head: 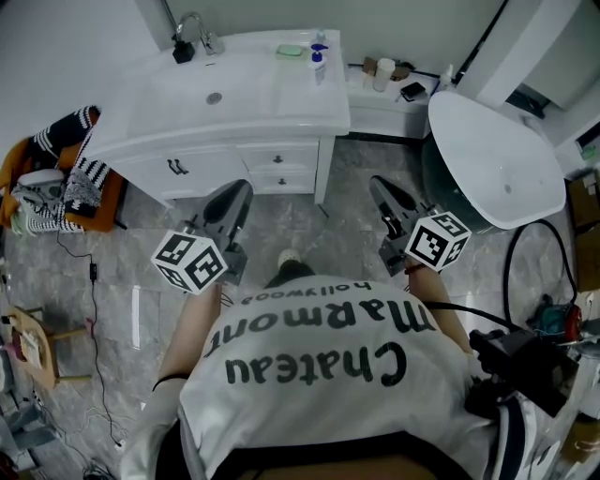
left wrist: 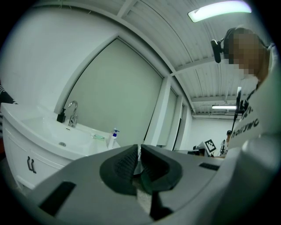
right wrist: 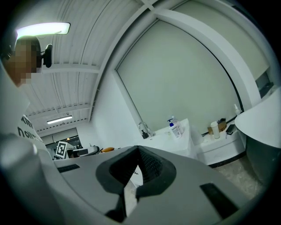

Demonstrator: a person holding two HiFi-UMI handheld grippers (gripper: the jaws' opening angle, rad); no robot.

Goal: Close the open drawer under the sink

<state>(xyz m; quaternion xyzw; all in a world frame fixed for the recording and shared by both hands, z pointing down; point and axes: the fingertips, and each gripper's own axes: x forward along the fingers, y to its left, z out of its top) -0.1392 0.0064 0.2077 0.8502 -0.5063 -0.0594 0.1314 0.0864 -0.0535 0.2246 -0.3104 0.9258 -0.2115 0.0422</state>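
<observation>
The white sink vanity (head: 234, 103) stands ahead of me. Two small knobbed drawers, the upper drawer (head: 278, 157) and the lower drawer (head: 279, 180), sit in its front and both look flush with it from the head view. My left gripper (head: 241, 189) hovers level just in front of those drawers, apart from them, jaws shut with nothing between them (left wrist: 139, 151). My right gripper (head: 378, 185) hangs level to the right of the vanity's corner, shut and empty (right wrist: 138, 151). In the left gripper view, the sink basin (left wrist: 52, 136) lies at the left.
A faucet (head: 192, 28) and a soap bottle (head: 319, 58) stand on the vanity top. A cabinet door with a dark handle (head: 176, 167) is left of the drawers. A white tub (head: 492, 155) stands at the right, a low shelf (head: 389, 98) behind it, clothes on a chair (head: 61, 178) at the left, cables (head: 94, 281) on the floor.
</observation>
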